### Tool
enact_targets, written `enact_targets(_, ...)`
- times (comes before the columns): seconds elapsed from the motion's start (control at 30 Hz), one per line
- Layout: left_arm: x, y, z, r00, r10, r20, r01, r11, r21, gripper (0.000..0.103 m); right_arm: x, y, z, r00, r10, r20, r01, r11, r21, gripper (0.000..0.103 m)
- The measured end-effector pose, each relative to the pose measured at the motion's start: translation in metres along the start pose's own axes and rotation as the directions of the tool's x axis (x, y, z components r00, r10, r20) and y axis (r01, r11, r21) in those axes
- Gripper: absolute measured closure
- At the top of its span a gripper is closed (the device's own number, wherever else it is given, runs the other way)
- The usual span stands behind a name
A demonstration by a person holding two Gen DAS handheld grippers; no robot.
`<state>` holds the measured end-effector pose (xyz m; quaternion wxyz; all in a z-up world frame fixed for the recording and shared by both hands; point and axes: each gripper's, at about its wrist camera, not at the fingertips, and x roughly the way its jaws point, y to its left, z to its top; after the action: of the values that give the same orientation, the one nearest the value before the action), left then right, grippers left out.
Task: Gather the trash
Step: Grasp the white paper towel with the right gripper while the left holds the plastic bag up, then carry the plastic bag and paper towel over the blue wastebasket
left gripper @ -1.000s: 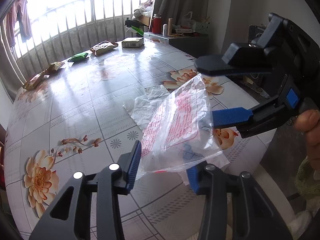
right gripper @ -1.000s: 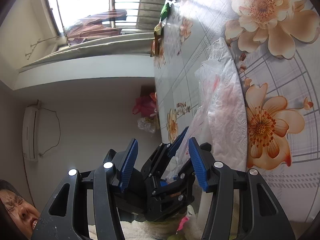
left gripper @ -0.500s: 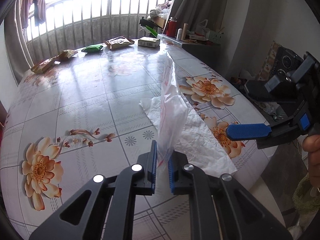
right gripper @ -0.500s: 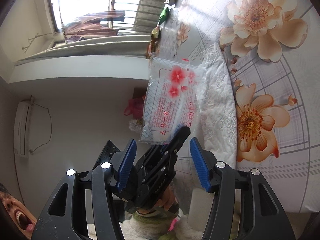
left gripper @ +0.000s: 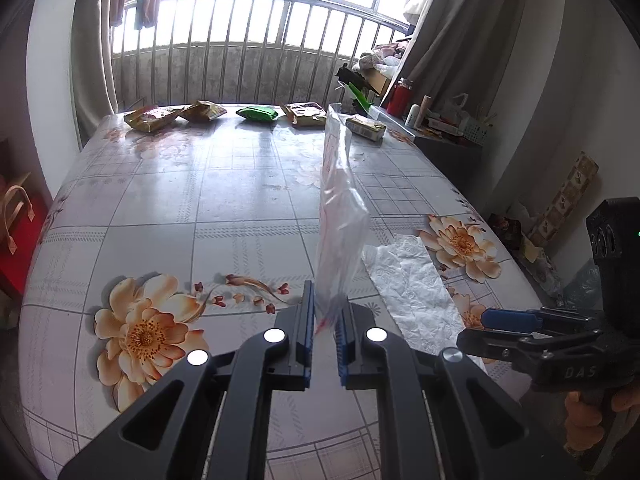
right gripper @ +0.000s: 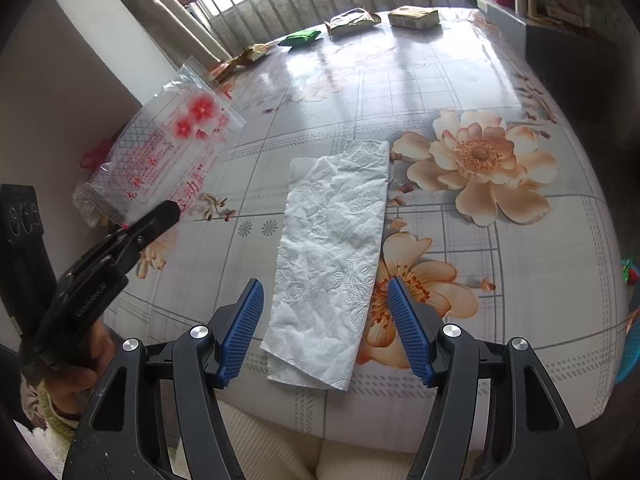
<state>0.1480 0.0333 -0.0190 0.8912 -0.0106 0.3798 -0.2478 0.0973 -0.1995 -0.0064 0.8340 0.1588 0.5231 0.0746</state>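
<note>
My left gripper is shut on the corner of a clear plastic bag with red print and holds it upright above the table. The bag also shows in the right wrist view, pinched by the left gripper at the left. A crumpled white paper towel lies flat near the table's front edge; it also shows in the left wrist view. My right gripper is open and empty, hovering just in front of the towel, its jaws wide apart on either side of the towel's near end.
The flowered table carries several snack wrappers along its far edge: yellow-brown packets, a green packet and a small box. A cluttered side cabinet stands at the right. A window railing is behind.
My left gripper has lifted the bag and moved it left, off the towel. My right gripper has swung round from a sideways tilt to face the towel.
</note>
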Motion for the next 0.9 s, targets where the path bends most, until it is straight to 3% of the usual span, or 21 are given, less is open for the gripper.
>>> enact_targets(0.23, -0.004, 0.007, 0.002, 1.0, -0.016, 0.017, 0.017, 1.0, -0.012, 0.094, 0.021, 0.02, -0.009, 0.981, -0.19, 0.03, 0.192, 0.972, -0.133, 0.043)
enact_targets(0.33, -0.004, 0.006, 0.001, 1.0, -0.014, 0.011, 0.014, 1.0, 0.002, 0.094, 0.023, 0.024, -0.016, 0.971, -0.232, 0.06, 0.239, 0.959, -0.154, 0.051)
enact_targets(0.43, -0.004, 0.002, 0.002, 1.0, 0.001, 0.005, -0.001, 1.0, 0.031, 0.094, 0.02, 0.018, -0.018, 0.968, -0.239, 0.077, 0.247, 0.962, -0.116, 0.07)
enact_targets(0.5, -0.007, -0.002, 0.004, 1.0, 0.008, 0.012, -0.009, 0.999, 0.044, 0.094, 0.018, 0.015, -0.017, 0.968, -0.238, 0.081, 0.245, 0.965, -0.094, 0.089)
enact_targets(0.57, -0.011, -0.005, 0.006, 1.0, 0.015, 0.019, -0.016, 0.999, 0.049, 0.094, 0.019, 0.01, -0.013, 0.975, -0.209, 0.073, 0.213, 0.975, -0.056, 0.101)
enact_targets(0.73, -0.019, -0.018, 0.013, 0.999, 0.017, 0.036, -0.019, 0.998, 0.066, 0.094, 0.006, -0.023, -0.011, 0.991, -0.093, 0.095, 0.084, 0.993, 0.088, 0.103)
enact_targets(0.9, -0.025, -0.046, 0.022, 0.999, -0.014, 0.053, 0.008, 0.994, 0.108, 0.094, -0.033, -0.068, -0.019, 0.982, -0.038, 0.187, -0.006, 0.973, 0.229, 0.103)
